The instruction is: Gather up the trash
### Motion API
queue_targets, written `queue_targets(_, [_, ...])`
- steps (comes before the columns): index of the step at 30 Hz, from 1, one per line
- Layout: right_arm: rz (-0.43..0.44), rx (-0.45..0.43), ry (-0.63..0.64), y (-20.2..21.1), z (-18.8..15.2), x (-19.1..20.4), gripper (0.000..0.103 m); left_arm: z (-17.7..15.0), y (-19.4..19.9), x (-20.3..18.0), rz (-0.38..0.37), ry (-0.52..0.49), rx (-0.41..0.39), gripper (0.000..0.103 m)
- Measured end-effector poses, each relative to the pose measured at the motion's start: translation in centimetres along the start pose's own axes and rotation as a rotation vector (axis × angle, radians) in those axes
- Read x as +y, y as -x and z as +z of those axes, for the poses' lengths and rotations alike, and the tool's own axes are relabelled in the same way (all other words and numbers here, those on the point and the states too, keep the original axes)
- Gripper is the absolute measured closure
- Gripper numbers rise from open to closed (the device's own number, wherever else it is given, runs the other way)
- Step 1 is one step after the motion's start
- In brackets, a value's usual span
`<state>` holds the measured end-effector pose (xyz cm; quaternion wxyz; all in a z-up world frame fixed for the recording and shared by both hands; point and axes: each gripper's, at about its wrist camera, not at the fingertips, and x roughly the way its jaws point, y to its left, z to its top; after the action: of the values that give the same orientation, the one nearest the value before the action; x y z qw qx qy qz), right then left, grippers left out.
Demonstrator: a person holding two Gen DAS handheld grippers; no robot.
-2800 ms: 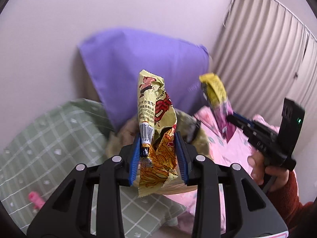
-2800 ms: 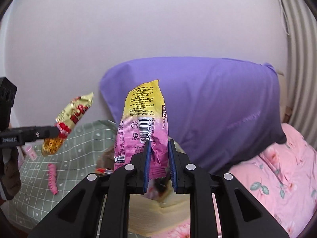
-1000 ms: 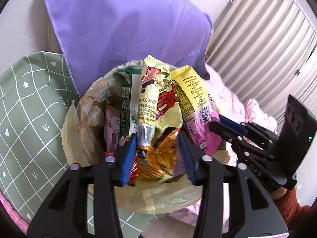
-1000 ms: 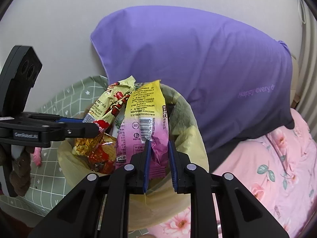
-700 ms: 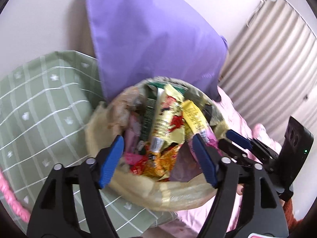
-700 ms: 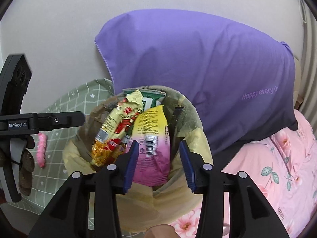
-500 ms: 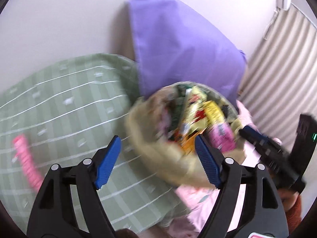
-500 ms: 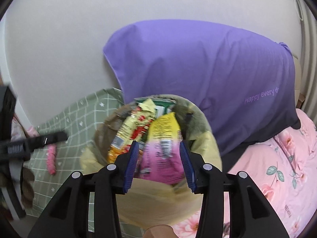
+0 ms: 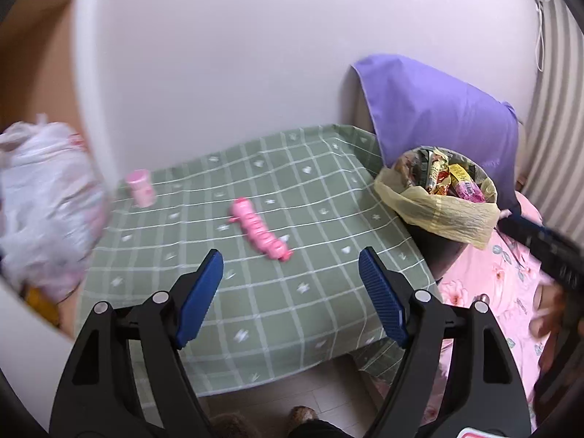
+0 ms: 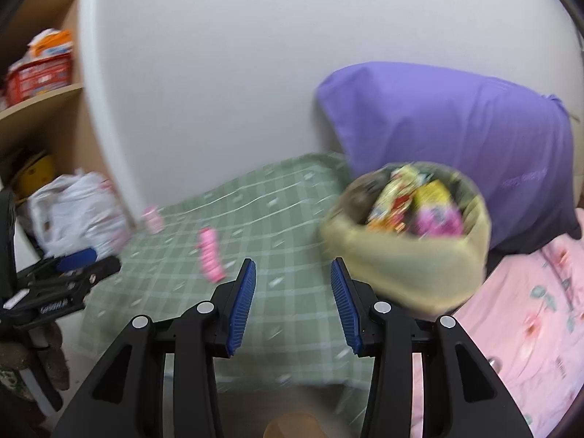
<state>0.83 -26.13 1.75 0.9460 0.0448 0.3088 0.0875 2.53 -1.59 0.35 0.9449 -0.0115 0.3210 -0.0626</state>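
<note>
A trash bin (image 9: 441,211) lined with a yellow bag stands right of the green checked table (image 9: 255,292) and holds several snack wrappers (image 9: 449,179). It also shows, blurred, in the right wrist view (image 10: 408,259). A long pink wrapper (image 9: 259,230) and a small pink bottle (image 9: 140,188) lie on the table. My left gripper (image 9: 290,292) is open and empty above the table's front. My right gripper (image 10: 292,303) is open and empty; it appears at the right edge of the left wrist view (image 9: 540,252).
A purple pillow (image 9: 438,116) leans on the wall behind the bin. A pink floral bedspread (image 9: 485,292) lies to the right. A white plastic bag (image 9: 43,197) and wooden shelves (image 10: 36,102) with packages stand at the left.
Both grippers opened and let their wrappers drop into the bin. Both have since pulled back and swung left, toward the table.
</note>
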Motion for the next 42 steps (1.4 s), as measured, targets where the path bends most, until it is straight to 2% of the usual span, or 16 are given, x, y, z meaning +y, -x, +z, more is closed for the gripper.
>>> queue_targets(5, [-0.026, 0.017, 0.087, 2.6, -3.9, 4.3, 0.062, -3.1, 4.4, 1.2, 0.046, 0.043, -0.018, 0.03])
queue_targets(13, [-0.032, -0.034, 0.1, 6.2, -5.6, 6.4, 0.062, -4.4, 7.5, 0.1, 0.021, 0.006, -0.059, 0.03])
queue_targets(21, [-0.045, -0.057, 0.075, 7.7, -5.5, 5.6, 0.062, -4.5, 8.2, -0.8, 0.015, -0.018, -0.075, 0.03])
queue_targets(42, [-0.043, -0.056, 0.079, 7.7, -5.9, 6.0, 0.062, -4.7, 8.3, -0.7, -0.002, -0.021, -0.072, 0.03])
